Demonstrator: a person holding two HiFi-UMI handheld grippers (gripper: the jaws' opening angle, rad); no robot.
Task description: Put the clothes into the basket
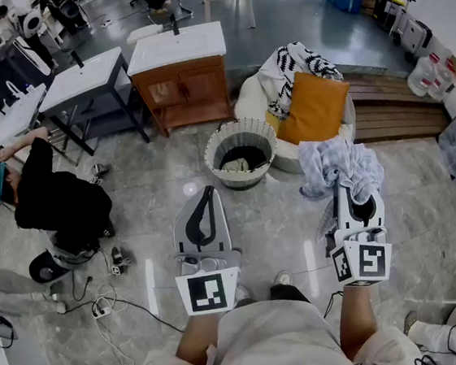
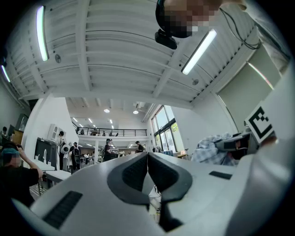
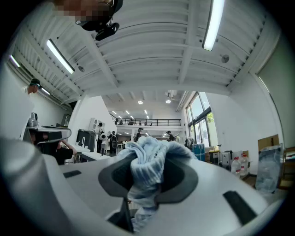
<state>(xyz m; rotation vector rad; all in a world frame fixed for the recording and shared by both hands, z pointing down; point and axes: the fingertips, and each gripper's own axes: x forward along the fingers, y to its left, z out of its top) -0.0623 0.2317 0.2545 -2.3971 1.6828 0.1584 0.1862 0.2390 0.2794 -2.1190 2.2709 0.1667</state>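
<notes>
Lifted for the drop: crumpled pale-blue cloth
My right hand-held gripper pinches it right of the round grey ribbed basket; my left hand-held gripper sits closed, empty.

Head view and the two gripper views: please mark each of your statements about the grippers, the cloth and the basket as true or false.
1. The right gripper holds a light blue cloth. True.
2. The left gripper grips a garment. False: its jaws are together, with nothing between them.
3. The basket is empty. False: some clothes already lie inside it.
4. In the head view, an orange cushion lies to the right of the basket. True.
5. The light blue cloth hangs directly over the basket. False: it is off to the basket's right.
</notes>
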